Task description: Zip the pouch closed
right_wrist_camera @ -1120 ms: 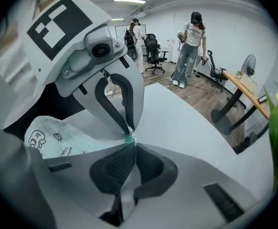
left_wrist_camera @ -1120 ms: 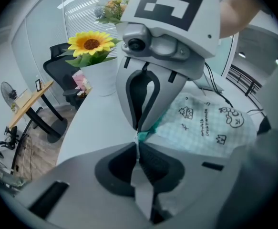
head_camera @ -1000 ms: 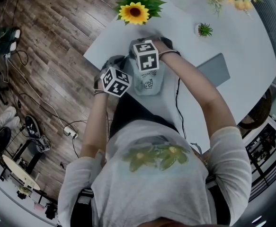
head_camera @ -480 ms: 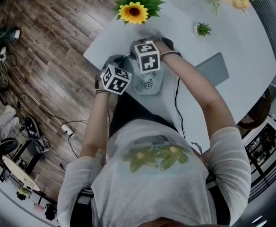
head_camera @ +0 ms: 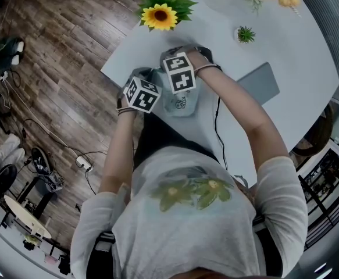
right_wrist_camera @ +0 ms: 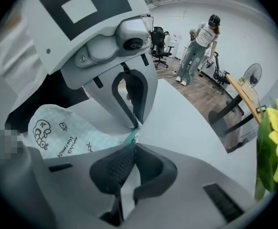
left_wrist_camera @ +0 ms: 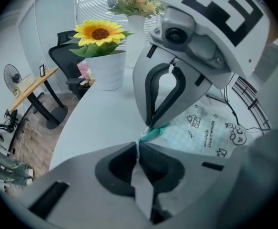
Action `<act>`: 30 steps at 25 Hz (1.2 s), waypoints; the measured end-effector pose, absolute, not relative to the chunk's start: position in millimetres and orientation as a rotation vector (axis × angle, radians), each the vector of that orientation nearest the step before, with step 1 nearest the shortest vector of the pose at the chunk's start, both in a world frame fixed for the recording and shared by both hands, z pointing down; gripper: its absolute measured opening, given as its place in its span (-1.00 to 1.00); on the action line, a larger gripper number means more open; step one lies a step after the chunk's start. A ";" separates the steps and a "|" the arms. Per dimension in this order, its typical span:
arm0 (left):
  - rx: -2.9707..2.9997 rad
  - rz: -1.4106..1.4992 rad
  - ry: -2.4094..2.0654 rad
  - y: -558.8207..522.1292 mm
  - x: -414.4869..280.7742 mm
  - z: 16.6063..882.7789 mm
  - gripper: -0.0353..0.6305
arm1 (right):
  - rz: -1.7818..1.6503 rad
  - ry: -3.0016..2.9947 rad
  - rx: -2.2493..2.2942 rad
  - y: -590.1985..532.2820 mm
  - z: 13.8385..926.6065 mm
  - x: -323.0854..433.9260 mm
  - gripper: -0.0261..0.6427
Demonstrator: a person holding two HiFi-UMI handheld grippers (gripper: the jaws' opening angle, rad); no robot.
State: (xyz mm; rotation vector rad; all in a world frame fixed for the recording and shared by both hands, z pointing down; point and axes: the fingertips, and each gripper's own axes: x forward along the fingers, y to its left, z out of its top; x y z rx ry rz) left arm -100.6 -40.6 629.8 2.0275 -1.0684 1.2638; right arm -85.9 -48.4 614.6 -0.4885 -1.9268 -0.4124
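Left gripper [left_wrist_camera: 139,146] clamped on pouch [left_wrist_camera: 200,132] at green zipper edge [left_wrist_camera: 152,133]; right gripper [right_wrist_camera: 133,142] pinching same edge, just beside it, above white table [head_camera: 285,45].

i read the pouch [left_wrist_camera: 203,135] as pale mint check with black doodle print and a teal zip edge [left_wrist_camera: 151,134]. left gripper [left_wrist_camera: 139,144] and right gripper [right_wrist_camera: 134,140] are grey (black-and-white square patterns on top). the sunflower [left_wrist_camera: 99,32] is yellow, the table [left_wrist_camera: 105,113] white.

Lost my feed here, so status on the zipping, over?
Left gripper and right gripper both shut on the pouch, tip to tip at its green edge. Pouch on the table; zip hidden. Nothing blocking.
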 end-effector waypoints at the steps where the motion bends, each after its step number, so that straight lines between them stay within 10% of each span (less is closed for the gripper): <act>1: 2.027 1.261 -1.071 -40.7 -100.6 629.9 -0.83 | -0.409 -1.930 -0.486 -48.7 614.5 -85.5 -0.87; 30: 2.007 1.193 -1.093 -41.6 -100.9 628.7 -0.83 | -0.418 -1.916 -0.453 -53.5 614.3 -69.8 -0.87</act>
